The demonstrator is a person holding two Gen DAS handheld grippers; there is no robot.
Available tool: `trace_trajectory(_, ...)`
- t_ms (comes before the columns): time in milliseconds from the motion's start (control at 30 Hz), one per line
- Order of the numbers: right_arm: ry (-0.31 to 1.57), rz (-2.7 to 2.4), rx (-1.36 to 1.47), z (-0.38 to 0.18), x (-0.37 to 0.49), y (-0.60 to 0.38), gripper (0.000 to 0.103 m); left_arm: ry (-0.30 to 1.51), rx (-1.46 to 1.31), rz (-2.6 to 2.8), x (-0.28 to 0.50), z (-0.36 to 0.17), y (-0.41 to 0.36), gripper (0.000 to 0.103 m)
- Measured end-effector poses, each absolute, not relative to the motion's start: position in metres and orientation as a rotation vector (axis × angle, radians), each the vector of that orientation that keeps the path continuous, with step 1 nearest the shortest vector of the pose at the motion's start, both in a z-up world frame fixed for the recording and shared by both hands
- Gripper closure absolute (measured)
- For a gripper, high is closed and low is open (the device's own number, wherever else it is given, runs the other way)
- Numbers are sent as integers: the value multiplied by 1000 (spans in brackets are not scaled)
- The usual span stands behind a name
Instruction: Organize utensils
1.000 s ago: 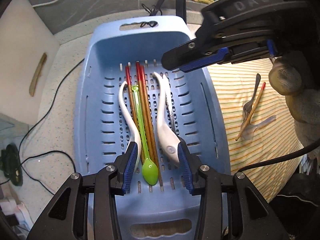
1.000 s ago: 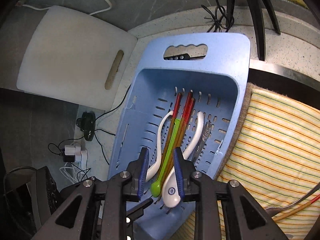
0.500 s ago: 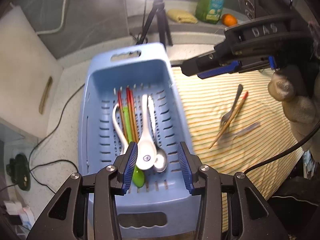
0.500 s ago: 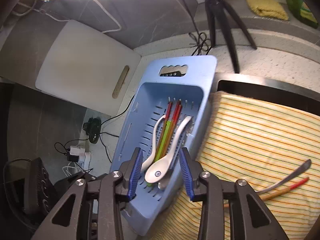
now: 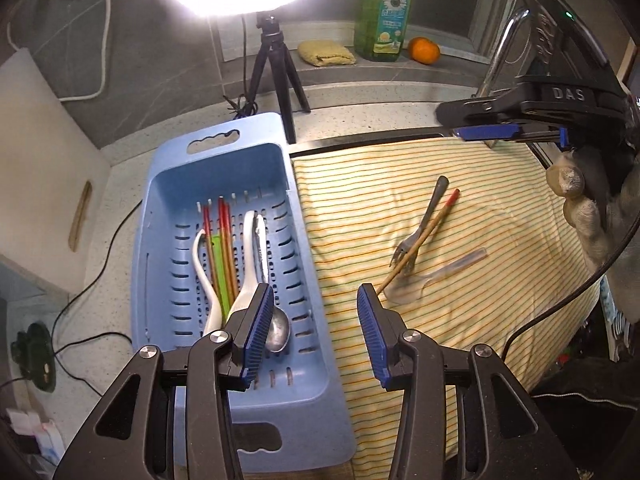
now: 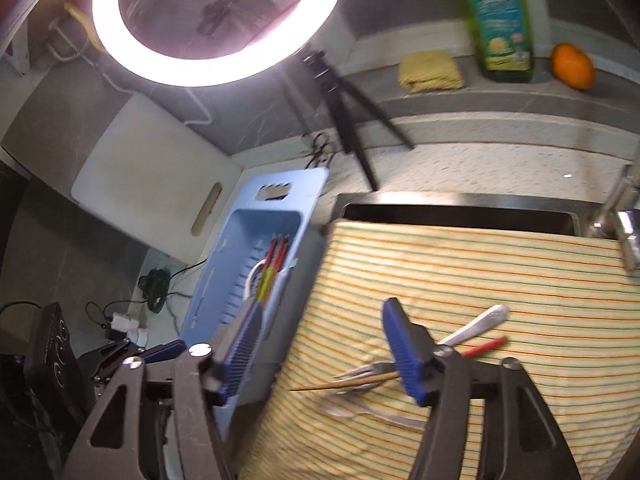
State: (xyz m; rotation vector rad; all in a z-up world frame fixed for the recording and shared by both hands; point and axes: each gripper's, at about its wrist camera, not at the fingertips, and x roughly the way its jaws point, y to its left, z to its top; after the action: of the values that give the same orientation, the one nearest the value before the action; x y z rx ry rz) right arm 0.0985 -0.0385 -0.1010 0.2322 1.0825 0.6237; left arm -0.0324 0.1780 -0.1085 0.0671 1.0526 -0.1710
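Both my tongs are empty: my left gripper [image 5: 316, 328] hangs with its jaws apart over the edge where the blue basket [image 5: 168, 184] meets the striped cloth [image 5: 500, 208], and my right gripper [image 6: 320, 348] is opening its jaws with nothing between them above that cloth. Inside the basket lie two white spoons [image 5: 202, 268], a green spoon [image 5: 219, 264], red-tipped chopsticks [image 5: 225, 236] and a metal spoon [image 5: 276, 324]. Out on the cloth, close together, rest a fork [image 5: 420, 228], one more chopstick [image 5: 424, 240] and a clear spoon [image 5: 436, 276].
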Motion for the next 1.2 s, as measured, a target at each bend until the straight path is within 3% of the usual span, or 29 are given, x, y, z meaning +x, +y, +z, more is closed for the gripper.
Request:
trace_trajectory(133,1016,540,240,-104,90,-79,31,1053,73,-208,-32,-112,165,61)
trace_trajectory(433,1111,395,404,-137,80,-157,31,1102,135,-316,-16,-133,123,61)
trace_trajectory(933,1230,406,537,-169,55,-174,31,1216,207,-406,8,-170,94,61)
trace_trajectory(1200,1287,442,546,-180,54,-157,44,1257,279,-403,19,-183,91,61)
